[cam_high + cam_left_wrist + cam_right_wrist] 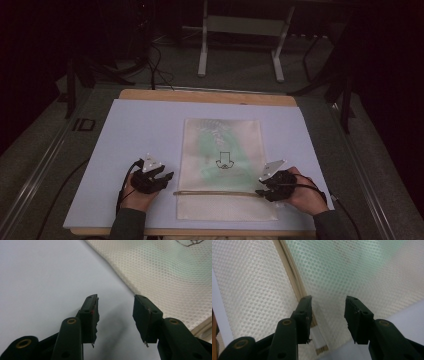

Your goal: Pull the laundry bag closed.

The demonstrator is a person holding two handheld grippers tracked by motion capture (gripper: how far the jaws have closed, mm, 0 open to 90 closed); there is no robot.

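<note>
text: we read none | numbers: we read none | brand: none legible | sign: one black outline emblem, squarish top with a curled base, printed on the mesh bag (223, 161) over its green contents | detail: too small for us to make out | gripper views: part of it at the frame edge, unreadable

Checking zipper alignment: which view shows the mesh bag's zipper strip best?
Right gripper view: the zipper strip runs close-up past the open right gripper. High view shows its full length across the mesh bag, small. Left gripper view catches a corner.
</note>
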